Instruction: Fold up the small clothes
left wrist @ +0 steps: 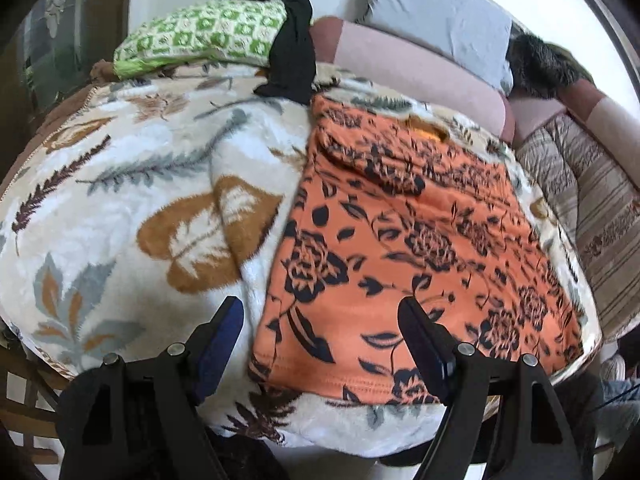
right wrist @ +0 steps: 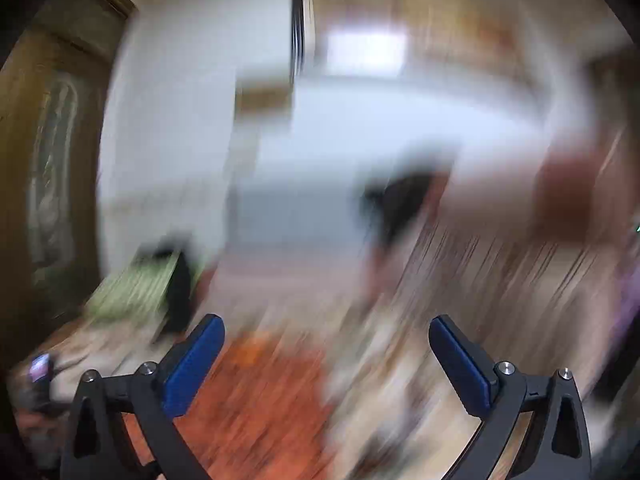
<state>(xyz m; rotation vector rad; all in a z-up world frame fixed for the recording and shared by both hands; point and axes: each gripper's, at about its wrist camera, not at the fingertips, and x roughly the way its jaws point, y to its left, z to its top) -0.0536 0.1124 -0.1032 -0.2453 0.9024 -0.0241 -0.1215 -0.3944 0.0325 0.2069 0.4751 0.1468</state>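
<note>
An orange knit garment printed with black roses and leaves (left wrist: 404, 232) lies spread flat on a plush cream blanket patterned with brown and grey leaves (left wrist: 132, 200), its stitched hem at the near edge and its far end reaching toward a black sock-like piece (left wrist: 294, 40) draped over a green-and-white checked folded cloth (left wrist: 200, 36). Behind them, a grey pillow (left wrist: 436, 12) and pink cushions (left wrist: 420, 72) line the far side.

The left gripper (left wrist: 320, 332) hovers over the garment's near left corner, jaws spread wide and holding nothing; its right finger sits above the fabric, its left finger above the bare blanket.

The right gripper (right wrist: 326, 356) is likewise wide open and empty. Its view is heavily smeared by motion, showing only an orange blur below and pale walls beyond, so its exact place over the garment cannot be told.

The cloth looks light, soft and limp, likely to sag and drag rather than hold a shape, and the fleecy blanket beneath may cling to it. The firmest hold appears to be the doubled hem at the near corners, one per gripper, pinching through the full thickness so that no layer slips free. A single mid-edge grab would probably bunch the fabric.
</note>
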